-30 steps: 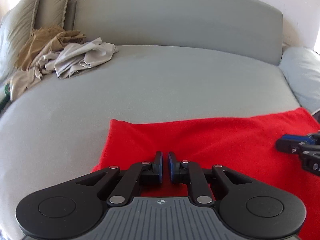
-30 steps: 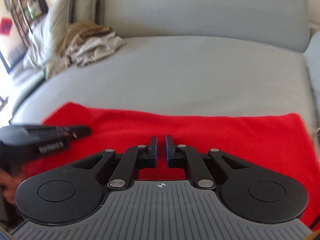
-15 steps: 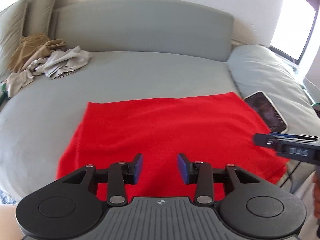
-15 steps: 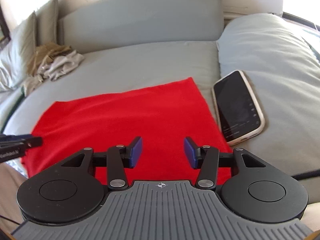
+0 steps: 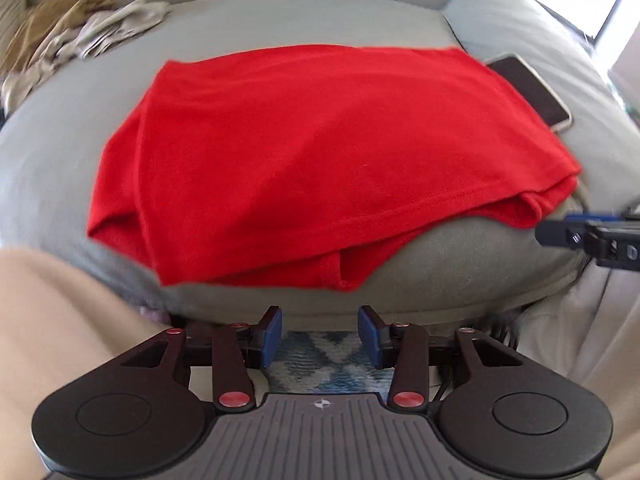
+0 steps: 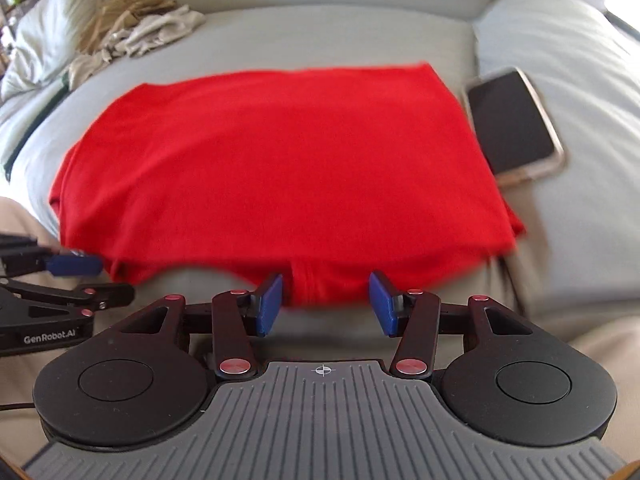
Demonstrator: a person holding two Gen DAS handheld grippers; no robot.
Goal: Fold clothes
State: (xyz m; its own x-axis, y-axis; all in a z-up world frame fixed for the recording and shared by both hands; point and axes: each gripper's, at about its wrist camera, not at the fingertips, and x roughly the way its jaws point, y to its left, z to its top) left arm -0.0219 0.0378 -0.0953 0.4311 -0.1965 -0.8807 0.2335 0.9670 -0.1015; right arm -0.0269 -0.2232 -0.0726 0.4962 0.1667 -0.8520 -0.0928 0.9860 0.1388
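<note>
Lying just ahead of both my tongs, the folded red garment (image 5: 320,152) rests on the grey sofa (image 6: 320,40); my left gripper (image 5: 319,338) is closing on nothing, my right gripper (image 6: 325,304) half-open, empty (phone (image 6: 510,124) beyond right).

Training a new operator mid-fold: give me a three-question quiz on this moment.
1. True or false: the right gripper grips the red garment.
2. What lies just right of the garment? A) phone B) book C) remote
3. Fill in: the unfolded clothes pile sits at the far ____ of the sofa.

Key: 1 false, its jaws stand apart with nothing pinched. 2 A, the phone. 3 left.
</note>
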